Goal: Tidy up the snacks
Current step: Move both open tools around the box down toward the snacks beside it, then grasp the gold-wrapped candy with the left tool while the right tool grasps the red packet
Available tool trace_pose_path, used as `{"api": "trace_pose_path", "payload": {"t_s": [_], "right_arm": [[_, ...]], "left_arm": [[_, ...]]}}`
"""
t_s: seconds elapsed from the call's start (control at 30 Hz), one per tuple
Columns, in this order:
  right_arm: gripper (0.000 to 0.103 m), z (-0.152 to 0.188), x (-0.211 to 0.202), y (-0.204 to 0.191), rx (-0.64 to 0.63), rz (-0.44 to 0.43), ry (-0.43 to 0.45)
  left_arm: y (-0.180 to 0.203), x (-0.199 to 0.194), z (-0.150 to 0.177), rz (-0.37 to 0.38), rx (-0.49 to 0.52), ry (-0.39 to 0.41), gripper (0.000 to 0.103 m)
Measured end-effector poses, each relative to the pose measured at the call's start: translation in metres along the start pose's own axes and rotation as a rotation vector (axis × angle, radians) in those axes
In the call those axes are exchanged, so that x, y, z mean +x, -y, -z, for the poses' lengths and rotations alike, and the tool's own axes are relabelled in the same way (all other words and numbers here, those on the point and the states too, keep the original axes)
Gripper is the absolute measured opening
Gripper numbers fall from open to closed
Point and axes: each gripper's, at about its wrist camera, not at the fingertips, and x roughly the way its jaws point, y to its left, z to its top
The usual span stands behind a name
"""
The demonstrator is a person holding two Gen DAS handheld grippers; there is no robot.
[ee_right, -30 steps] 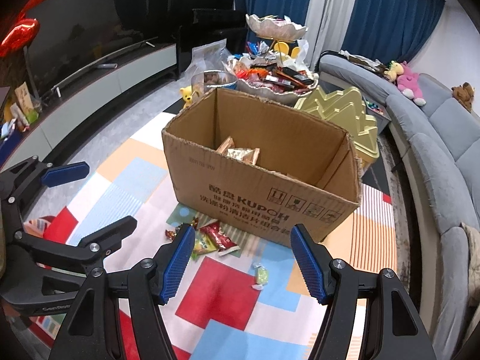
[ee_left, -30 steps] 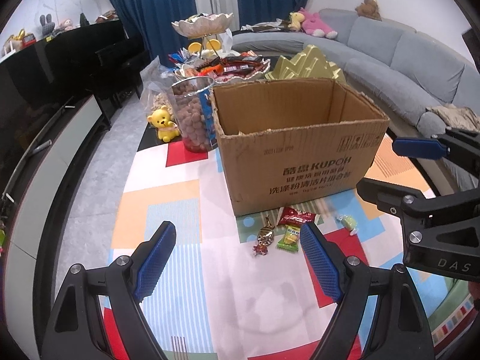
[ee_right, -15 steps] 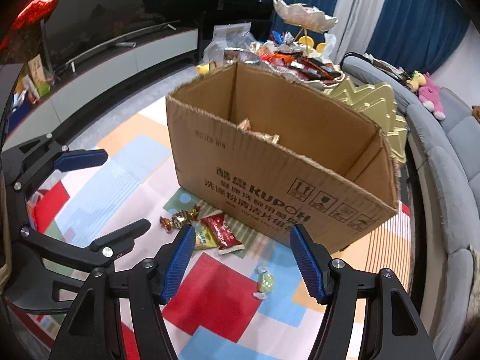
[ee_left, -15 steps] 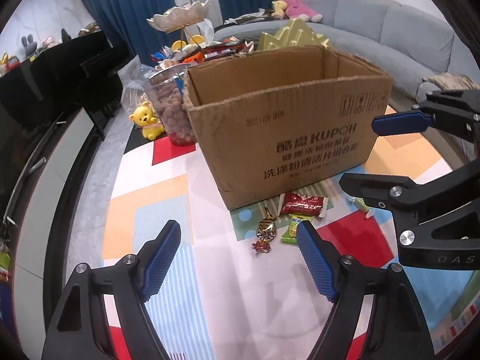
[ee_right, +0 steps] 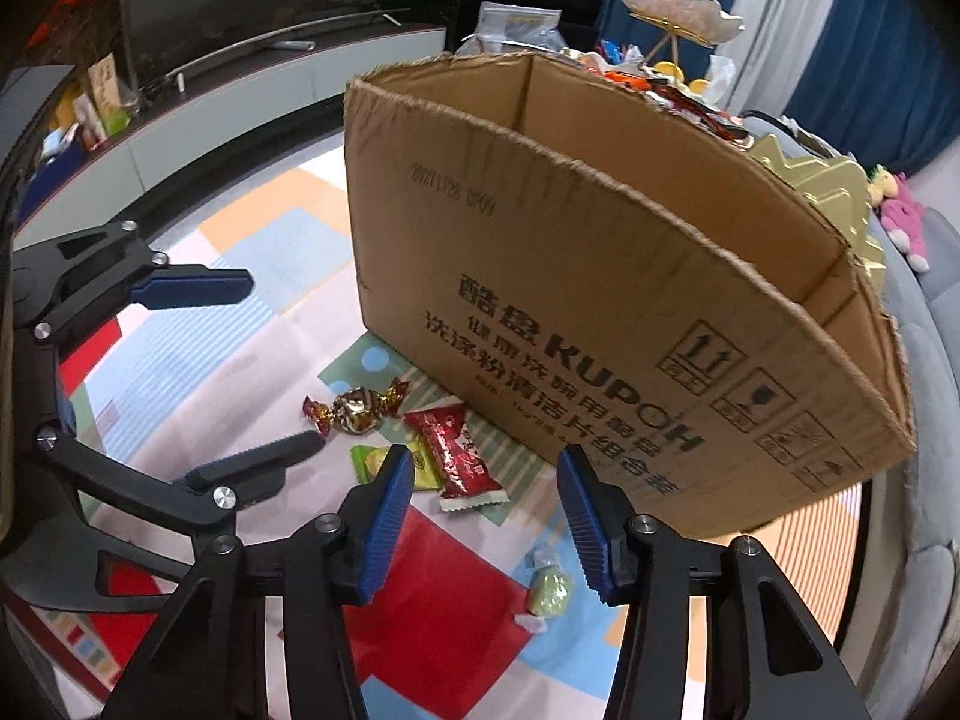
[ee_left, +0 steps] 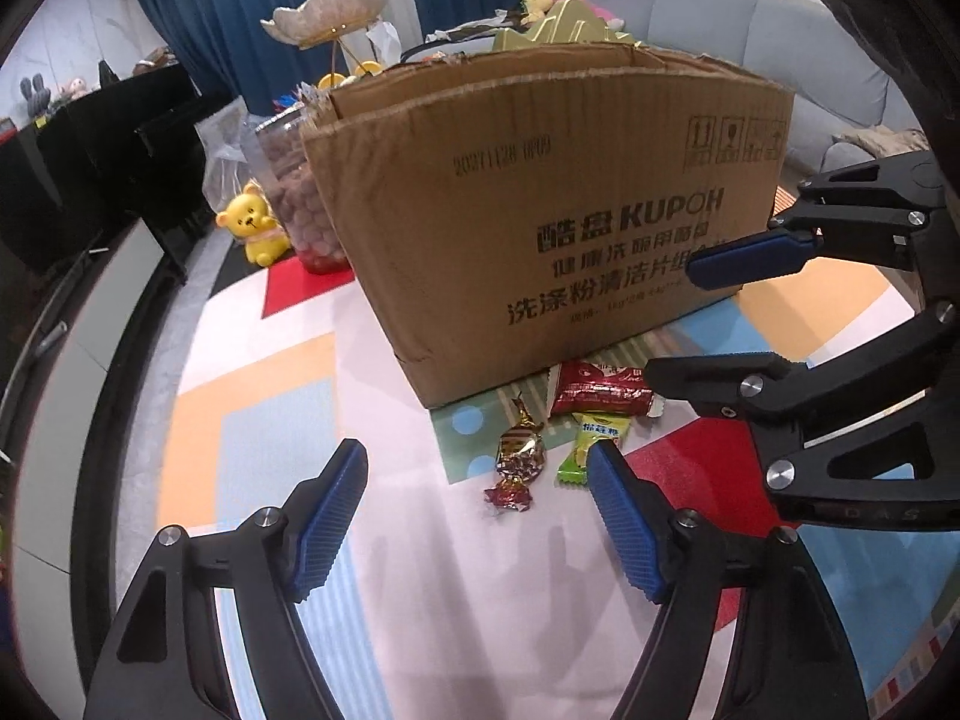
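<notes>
Snacks lie against cardboard box; both jaws closing, nothing between them.

The brown cardboard box hides its own inside; at three o'clock a black gripper arm covers its print.

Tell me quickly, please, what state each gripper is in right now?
Left gripper: open, fingers closing, holding nothing; gold candy lies ahead.
Right gripper: open, fingers closing, holding nothing; red packet lies ahead.
</notes>
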Motion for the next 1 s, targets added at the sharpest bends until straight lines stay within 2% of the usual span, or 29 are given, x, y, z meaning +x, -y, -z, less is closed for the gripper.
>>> {"api": "trace_pose_path", "payload": {"t_s": [0.2, 0.4, 0.57, 0.8, 0.93, 1.0], "right_arm": [[0.044, 0.002, 0.015, -0.003, -0.032, -0.025, 0.01], [0.041, 0.003, 0.028, -0.002, -0.027, -0.054, 0.009], [0.041, 0.003, 0.041, -0.003, -0.025, -0.075, -0.003], [0.036, 0.005, 0.054, 0.0, -0.01, -0.093, -0.024], [0.033, 0.007, 0.063, 0.002, 0.006, -0.108, -0.04], [0.033, 0.008, 0.065, 0.003, 0.013, -0.115, -0.046]], "left_arm": [[-0.002, 0.013, 0.002, 0.012, -0.01, 0.004, 0.069], [-0.004, 0.024, 0.002, 0.031, -0.018, -0.015, 0.064], [-0.005, 0.035, 0.004, 0.054, -0.028, -0.038, 0.054], [-0.008, 0.043, 0.004, 0.077, -0.044, -0.049, 0.049], [-0.007, 0.048, 0.005, 0.079, -0.052, -0.062, 0.036], [-0.007, 0.049, 0.006, 0.088, -0.057, -0.066, 0.035]]}}
